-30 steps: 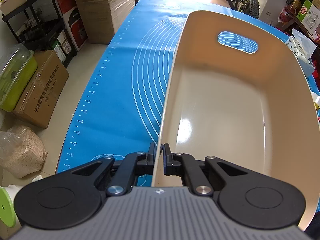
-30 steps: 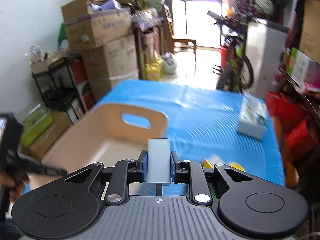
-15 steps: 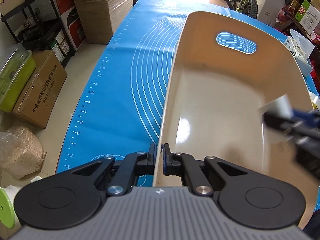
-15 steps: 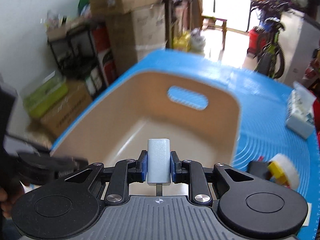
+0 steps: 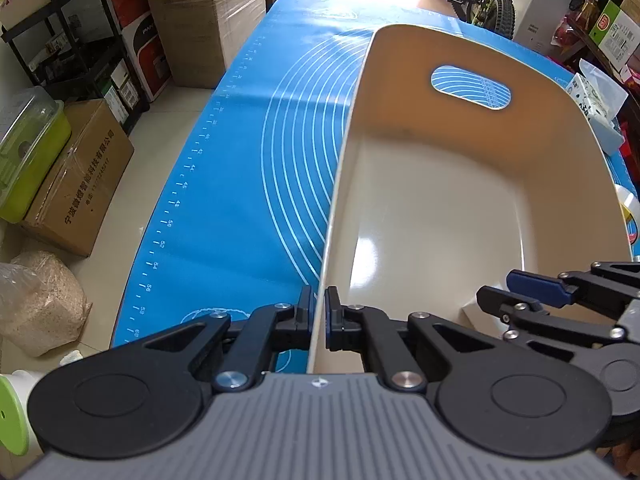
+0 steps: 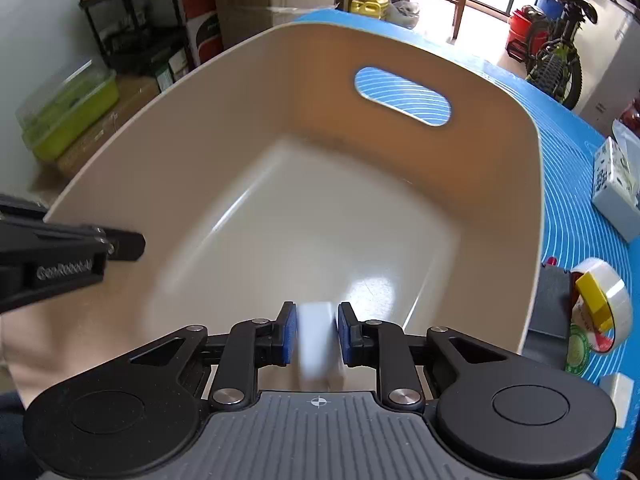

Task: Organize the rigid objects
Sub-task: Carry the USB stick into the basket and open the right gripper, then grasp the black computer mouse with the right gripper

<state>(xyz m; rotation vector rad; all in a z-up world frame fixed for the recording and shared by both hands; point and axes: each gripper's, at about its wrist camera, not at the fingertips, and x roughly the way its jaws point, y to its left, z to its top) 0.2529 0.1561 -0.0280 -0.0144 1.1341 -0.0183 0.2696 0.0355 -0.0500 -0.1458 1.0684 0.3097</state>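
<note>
A cream plastic basket (image 5: 404, 128) with a handle slot stands on the blue mat (image 5: 240, 184). My left gripper (image 5: 318, 314) is shut on the rim of its left wall. From the right wrist view, that gripper's finger (image 6: 120, 245) reaches in from the left over the basket (image 6: 240, 104). My right gripper (image 6: 318, 332) hangs low inside the basket near its near end, also seen as the right gripper (image 5: 496, 285) in the left wrist view. Its jaws are opening. A pale grey-white block (image 6: 318, 344) sits between them, blurred, with a thin gap to each pad.
Right of the basket on the mat lie a clear tape roll with a yellow piece (image 6: 602, 300), a dark block (image 6: 552, 300) and a tissue pack (image 6: 616, 192). Cardboard boxes (image 5: 80, 184) and a green bin (image 5: 28, 152) stand on the floor left of the table.
My right gripper came down into the basket and its pads parted from the block, which now looks blurred. The left gripper and the basket stayed still.
</note>
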